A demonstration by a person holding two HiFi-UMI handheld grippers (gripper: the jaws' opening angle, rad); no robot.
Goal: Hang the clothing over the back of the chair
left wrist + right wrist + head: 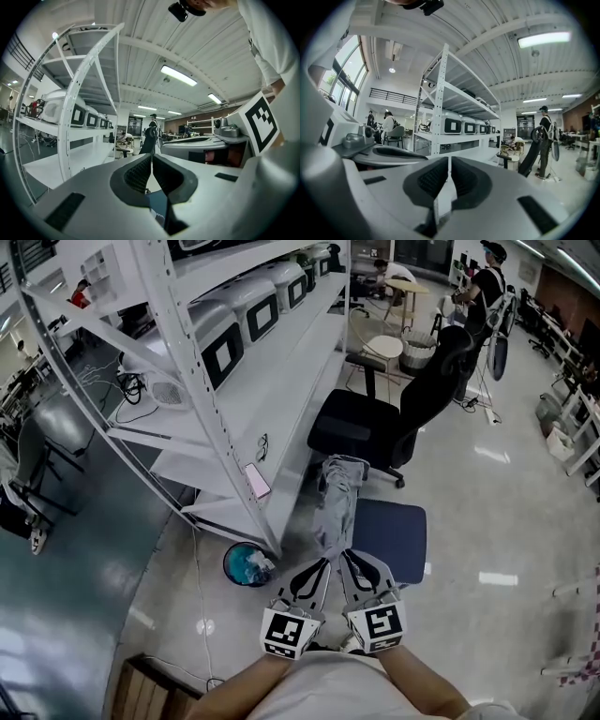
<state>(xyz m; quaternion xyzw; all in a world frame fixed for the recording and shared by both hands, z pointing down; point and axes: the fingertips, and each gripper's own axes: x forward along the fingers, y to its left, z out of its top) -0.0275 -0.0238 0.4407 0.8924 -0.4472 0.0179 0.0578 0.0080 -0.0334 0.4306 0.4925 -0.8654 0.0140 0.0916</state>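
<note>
Closest in, the person's two forearms are reaching forward, side by side, from 6 o'clock in the head view. They are holding the left hand-held gripper and the right hand-held gripper just beside each other, with the marker cubes facing up. Each gripper view is showing its own dark ribbed pads pressed together with only a hairline seam, and nothing is sitting between them. Both are closed and empty.

Just ahead of the tips, toward 12 o'clock, the long pale grey-blue piece of clothing is lying as a narrow strip. It is running along the left edge of the dark blue padded chair. From this steep angle I cannot tell whether it is resting on the chair's back. Its near end is coming down between the two gripper tips, and contact there is unclear.

At 9 o'clock from the left gripper, a small round teal bin is standing on the glossy pale floor. Beyond it, toward 10 and 11 o'clock, a tall white metal shelving rack is carrying a row of white boxy machines.

Farther along 12 o'clock, a black swivel office chair is standing past the clothing. At 1 o'clock, far off, a person in dark clothes is standing.
</note>
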